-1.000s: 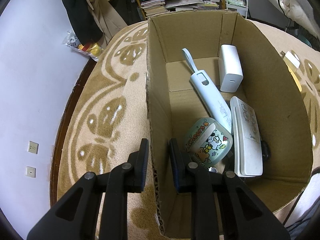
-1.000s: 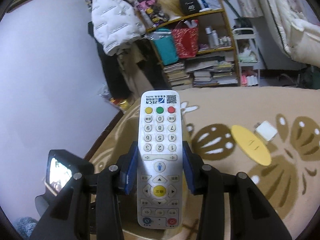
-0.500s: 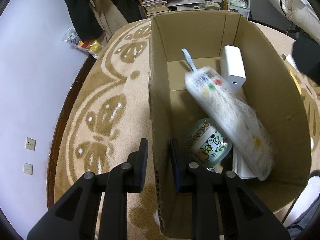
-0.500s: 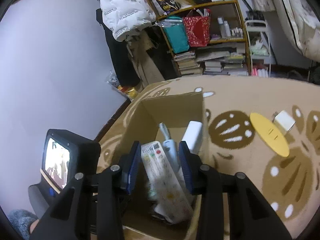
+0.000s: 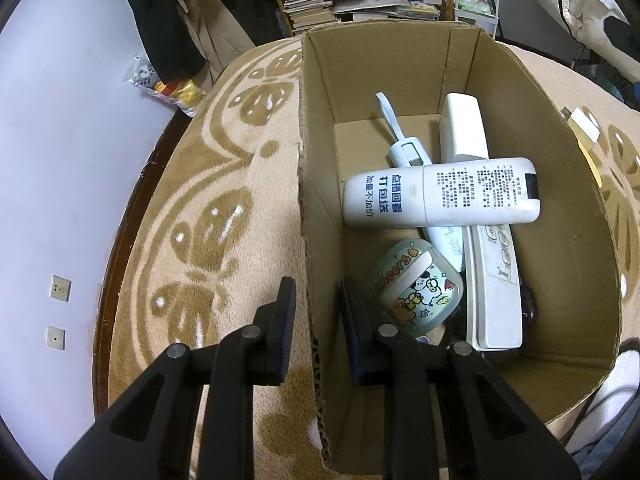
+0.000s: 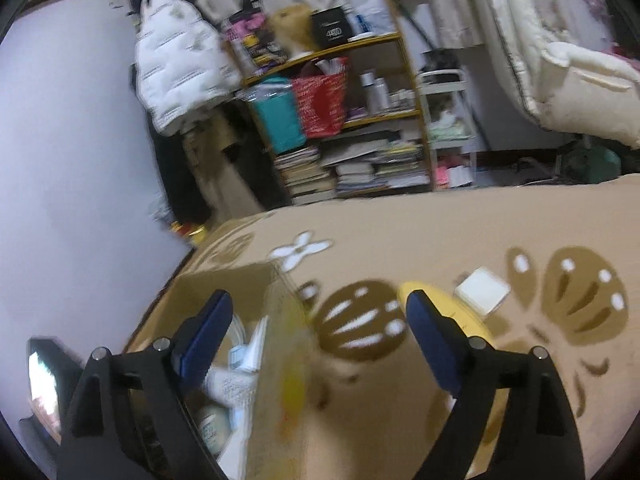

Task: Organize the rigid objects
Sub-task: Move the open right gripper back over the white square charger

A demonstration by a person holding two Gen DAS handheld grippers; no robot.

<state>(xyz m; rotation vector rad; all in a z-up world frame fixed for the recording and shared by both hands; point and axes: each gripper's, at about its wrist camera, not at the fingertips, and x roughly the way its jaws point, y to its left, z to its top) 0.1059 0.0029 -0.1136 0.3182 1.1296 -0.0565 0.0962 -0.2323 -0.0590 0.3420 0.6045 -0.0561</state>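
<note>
Left wrist view: the left claw (image 5: 316, 312) pinches the cardboard box (image 5: 316, 208) wall, a white remote (image 5: 440, 196) lying face-down inside. Right claw (image 6: 320, 338) is opening wide, empty, above the carpet (image 6: 420, 236).

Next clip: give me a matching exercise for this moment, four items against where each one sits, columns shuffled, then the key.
Items
1. white remote
2. cartoon case
3. yellow disc
4. left gripper

Places
A. on the rug, outside the box
B. astride the cardboard box wall, one finger on each side
C. lying face down across the other items in the box
D. on the box floor, near the left gripper

Pairs: 1-C, 2-D, 3-A, 4-B
</note>
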